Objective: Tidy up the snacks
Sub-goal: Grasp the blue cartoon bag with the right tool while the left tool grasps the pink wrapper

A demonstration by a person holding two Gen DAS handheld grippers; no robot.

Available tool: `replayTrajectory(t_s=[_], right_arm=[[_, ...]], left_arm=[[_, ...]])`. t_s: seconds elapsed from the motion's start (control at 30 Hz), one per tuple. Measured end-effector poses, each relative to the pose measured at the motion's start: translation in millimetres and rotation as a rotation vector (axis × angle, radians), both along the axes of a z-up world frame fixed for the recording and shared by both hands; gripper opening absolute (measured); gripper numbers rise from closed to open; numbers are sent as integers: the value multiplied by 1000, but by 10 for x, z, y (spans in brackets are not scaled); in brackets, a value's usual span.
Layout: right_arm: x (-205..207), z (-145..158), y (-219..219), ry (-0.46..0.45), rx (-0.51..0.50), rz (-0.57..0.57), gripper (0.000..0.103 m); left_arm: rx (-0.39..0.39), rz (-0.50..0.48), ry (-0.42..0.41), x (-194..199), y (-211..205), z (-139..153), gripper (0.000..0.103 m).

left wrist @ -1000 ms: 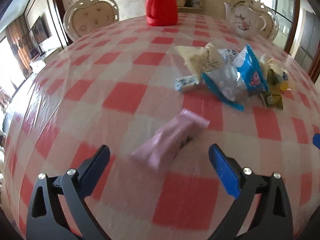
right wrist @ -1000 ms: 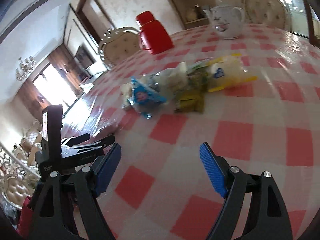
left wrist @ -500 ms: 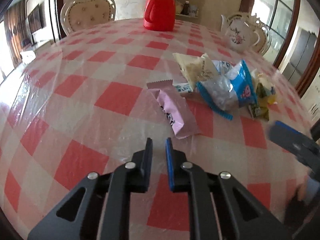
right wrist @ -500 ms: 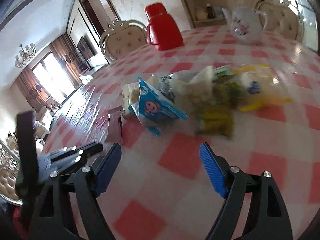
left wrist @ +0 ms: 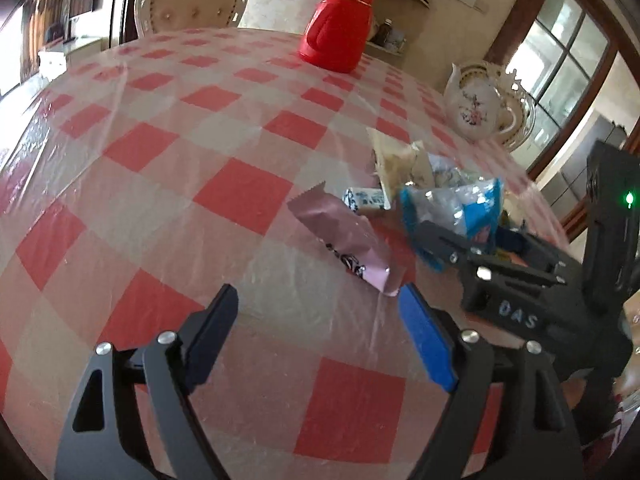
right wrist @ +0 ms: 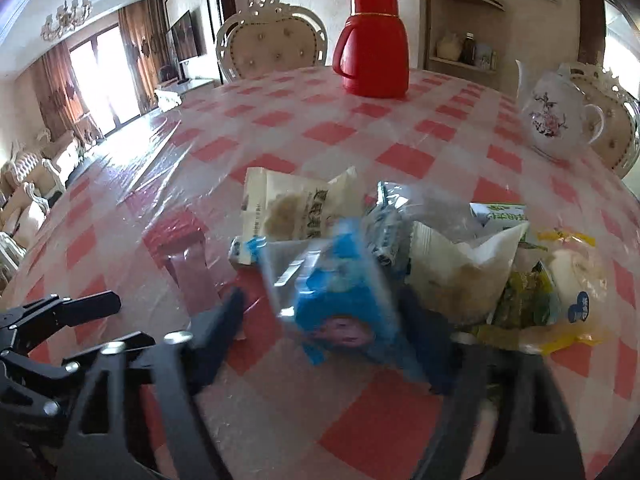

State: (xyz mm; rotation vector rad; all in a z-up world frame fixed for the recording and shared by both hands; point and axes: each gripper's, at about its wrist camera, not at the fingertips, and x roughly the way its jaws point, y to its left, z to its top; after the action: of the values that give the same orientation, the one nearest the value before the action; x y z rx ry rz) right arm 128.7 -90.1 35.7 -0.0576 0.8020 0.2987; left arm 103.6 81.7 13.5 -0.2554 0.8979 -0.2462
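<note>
Now, through your left wrist view, your left tool [left wrist: 318, 312] hung over the checked bench [left wrist: 160, 168], its jaws opening with nothing between them; the pink wrapper [left wrist: 344, 240] lay flat just beyond the right pad's tip. Your right tool [left wrist: 460, 240] reached in at the snack pile [left wrist: 424, 184]. Over to the right wrist view: your right tool [right wrist: 320, 316] was closing its jaws around the blue packet [right wrist: 336, 280], the pads blurred and not clearly pressing yet. The packet sat at the pile's near edge, red flask [right wrist: 374, 44] and teapot [right wrist: 556, 116] well behind.
</note>
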Motion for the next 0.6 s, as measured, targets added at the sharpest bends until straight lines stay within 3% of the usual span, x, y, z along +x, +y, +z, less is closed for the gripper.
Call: replayTrajectory(t_s=[0.13,0.33,0.47,0.6], right_arm=[[-201,36,-98,-8,10,-3,43],[-727,309,-572,-45,165,-104,41],[-950,320,-811,-33,266,-162,41],[-978,364,-868,-35,328,-158,41]], left_arm=[[2,-1,-4,1,-14,-2,83],[4,7,-1,3,-37,0,83],[-88,74,27,15,-147,27,83],[-20,197,35,119,-423,28,83]])
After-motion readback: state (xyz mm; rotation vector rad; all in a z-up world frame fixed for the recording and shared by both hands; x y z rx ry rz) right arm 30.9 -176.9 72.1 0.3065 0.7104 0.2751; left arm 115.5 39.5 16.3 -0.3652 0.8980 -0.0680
